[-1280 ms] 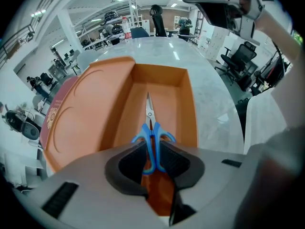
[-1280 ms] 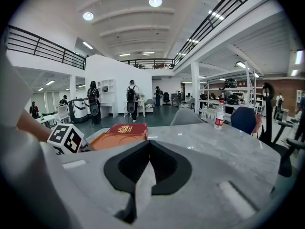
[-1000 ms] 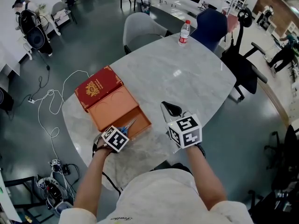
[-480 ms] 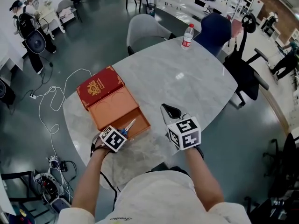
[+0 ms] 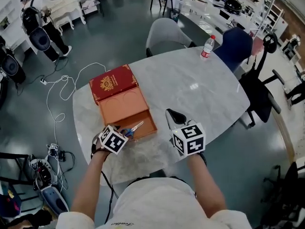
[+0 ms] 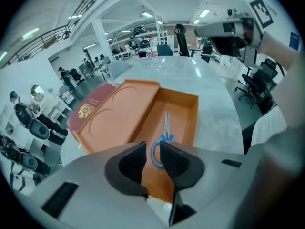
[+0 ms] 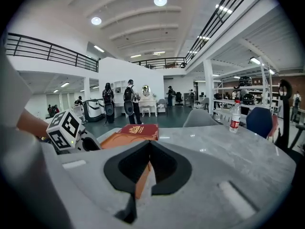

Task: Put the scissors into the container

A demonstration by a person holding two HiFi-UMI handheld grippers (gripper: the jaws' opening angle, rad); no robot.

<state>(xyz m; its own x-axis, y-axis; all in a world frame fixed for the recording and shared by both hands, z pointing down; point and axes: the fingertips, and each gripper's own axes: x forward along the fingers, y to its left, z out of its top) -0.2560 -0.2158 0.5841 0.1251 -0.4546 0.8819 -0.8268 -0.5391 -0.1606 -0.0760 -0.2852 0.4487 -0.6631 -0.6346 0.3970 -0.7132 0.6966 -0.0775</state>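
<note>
Scissors (image 5: 135, 127) sat in the left gripper (image 5: 125, 133), its jaws clenched on one blue handle loop. Seen along those jaws, the left gripper (image 6: 153, 156) left only a thin gap, filled by the loop, with the scissors (image 6: 165, 127) running straight away from it, blades closed. The blades reached over the open tray of the box (image 5: 121, 103). Could not tell whether the tips touched the tray floor or hung just above it.

Box (image 6: 183, 109) lay open near the table (image 5: 200, 94) edge closest to the person. Its red lid with a gold crest was folded back flat. An orange inner panel with two round recesses lay between lid and tray. Nothing but the scissors showed over the tray.

Right gripper (image 5: 172, 116) was held above bare marble, just right of the box and clear of it. Its own view showed the right gripper (image 7: 150, 163) with pads pressed together and nothing between them. Beyond them, the box (image 7: 114, 139) appeared side-on.

Bottle (image 5: 208, 46) with a red label stood upright at the far table edge, well apart from everything else; same bottle (image 7: 234, 116) showed right of centre in the right gripper view. Grey chair (image 5: 164, 35) and blue chair (image 5: 236, 44) stood behind the table. White cable (image 5: 62, 87) looped on the floor to the left. People (image 7: 119, 101) stood far back in the hall.
</note>
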